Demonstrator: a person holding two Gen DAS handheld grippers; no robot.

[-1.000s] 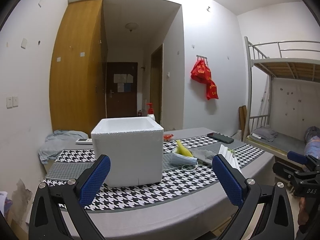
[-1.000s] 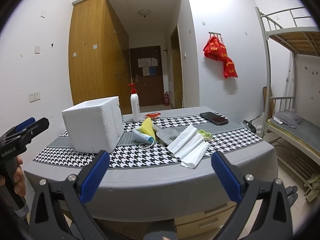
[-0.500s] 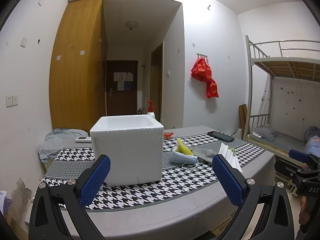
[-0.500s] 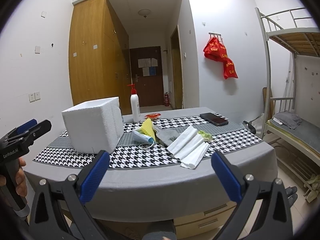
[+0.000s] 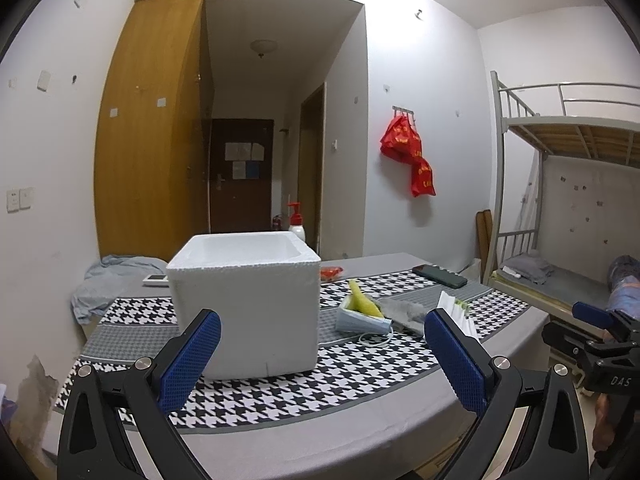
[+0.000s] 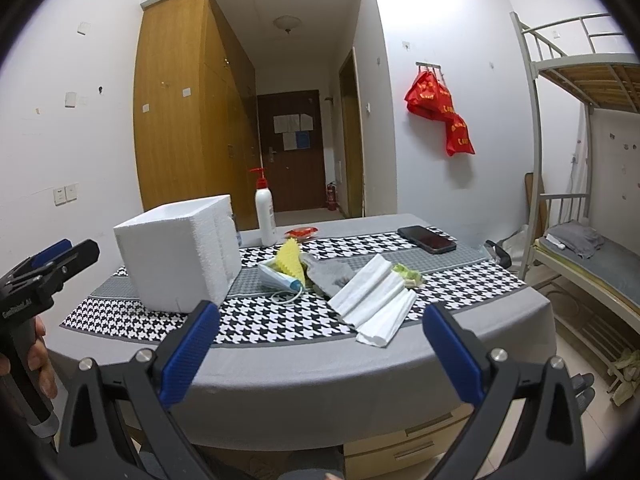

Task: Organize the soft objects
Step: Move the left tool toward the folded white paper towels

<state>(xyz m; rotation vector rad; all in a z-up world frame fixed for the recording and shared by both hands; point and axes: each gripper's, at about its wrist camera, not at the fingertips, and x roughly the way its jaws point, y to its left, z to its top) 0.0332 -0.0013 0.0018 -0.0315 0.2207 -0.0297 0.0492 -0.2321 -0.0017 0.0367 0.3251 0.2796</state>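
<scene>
Two grippers, both held short of the table edge, nothing between the fingers of either.

Left wrist view: left gripper (image 5: 322,350) with blue-padded jaws spread wide, empty. Straight ahead, open-topped white foam box (image 5: 245,300) stands upright on a black-and-white houndstooth runner (image 5: 304,388) over the grey-covered table (image 5: 360,440). Right of the box, well apart from it: pale blue face mask (image 5: 362,322) with a yellow zigzag-edged cloth (image 5: 362,300) on top, grey crumpled cloth (image 5: 406,312) beside that, folded white paper towel (image 5: 454,308) partly behind the right finger. Black phone (image 5: 439,275) farther back. Right gripper's black body (image 5: 588,350) enters at the right edge.

Right wrist view: right gripper (image 6: 320,350) likewise wide, empty. Foam box (image 6: 180,256) on the left of the runner; soft pile near the centre — mask (image 6: 280,278), yellow cloth (image 6: 291,258), grey cloth (image 6: 334,276), paper towel (image 6: 376,300) lying nearest the front edge, a small green-white scrap (image 6: 407,274) touching its far end. White pump bottle with red top (image 6: 265,210) upright behind the box. Left gripper (image 6: 40,276) at the left edge, a hand (image 6: 38,364) on its handle.
</scene>
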